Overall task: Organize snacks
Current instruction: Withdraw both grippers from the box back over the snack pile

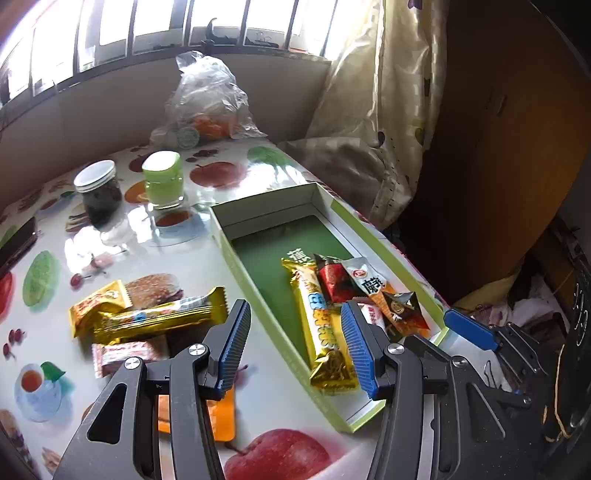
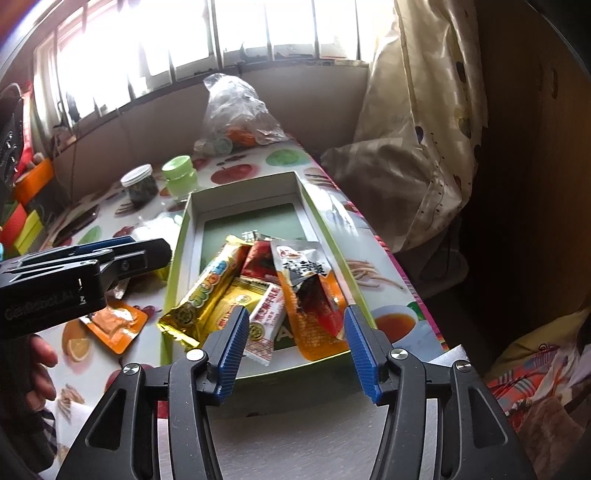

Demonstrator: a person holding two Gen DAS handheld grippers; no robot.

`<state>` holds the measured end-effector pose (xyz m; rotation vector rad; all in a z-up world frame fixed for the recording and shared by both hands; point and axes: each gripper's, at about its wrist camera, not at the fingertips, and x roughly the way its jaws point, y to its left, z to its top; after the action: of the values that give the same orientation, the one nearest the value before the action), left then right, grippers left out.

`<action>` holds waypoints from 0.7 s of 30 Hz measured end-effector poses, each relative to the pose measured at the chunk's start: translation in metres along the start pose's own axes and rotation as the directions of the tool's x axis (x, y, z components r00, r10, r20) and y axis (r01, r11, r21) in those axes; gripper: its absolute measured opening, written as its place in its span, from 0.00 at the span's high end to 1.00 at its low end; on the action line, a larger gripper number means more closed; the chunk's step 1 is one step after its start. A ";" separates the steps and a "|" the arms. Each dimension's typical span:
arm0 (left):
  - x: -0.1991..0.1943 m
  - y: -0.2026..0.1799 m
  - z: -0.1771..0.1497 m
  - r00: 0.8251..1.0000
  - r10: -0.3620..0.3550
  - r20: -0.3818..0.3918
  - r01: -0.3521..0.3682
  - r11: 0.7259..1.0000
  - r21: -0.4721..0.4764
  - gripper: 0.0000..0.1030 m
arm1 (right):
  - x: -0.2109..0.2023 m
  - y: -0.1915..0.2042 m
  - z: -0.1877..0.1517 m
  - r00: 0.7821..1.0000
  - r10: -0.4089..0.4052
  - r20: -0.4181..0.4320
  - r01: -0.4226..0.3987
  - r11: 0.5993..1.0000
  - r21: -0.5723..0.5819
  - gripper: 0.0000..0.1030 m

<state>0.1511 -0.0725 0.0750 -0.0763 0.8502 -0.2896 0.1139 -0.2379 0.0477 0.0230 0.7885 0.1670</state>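
Left gripper [image 1: 295,345], right gripper [image 2: 293,349] both agape, empty. Loose gold bar [image 1: 159,317] outside box [image 1: 258,291]: light, crinkly, slippery foil; pinch mid-body.

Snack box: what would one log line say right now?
snack box: partly filled | left gripper: open, empty | right gripper: open, empty | loose snacks: on table

bright barred window [image 1: 192,26], cream curtain [image 1: 388,92], fruit-print table [image 1: 221,173], dark wardrobe [image 1: 498,129].
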 end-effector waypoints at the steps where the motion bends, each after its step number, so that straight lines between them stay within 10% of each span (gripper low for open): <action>1: -0.002 0.001 -0.001 1.000 0.004 0.002 -0.004 1.000 -0.001 0.49 | 0.000 0.001 0.000 1.000 0.003 0.001 -0.003 1.000 -0.002 0.48; 21: -0.033 0.035 -0.026 0.996 0.085 0.033 -0.083 0.995 -0.053 0.49 | -0.005 0.048 -0.001 0.994 0.114 0.004 -0.113 0.989 -0.096 0.48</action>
<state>0.1184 -0.0287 0.0759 -0.0934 0.8241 -0.1867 0.1033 -0.1917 0.0548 -0.0218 0.7693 0.3118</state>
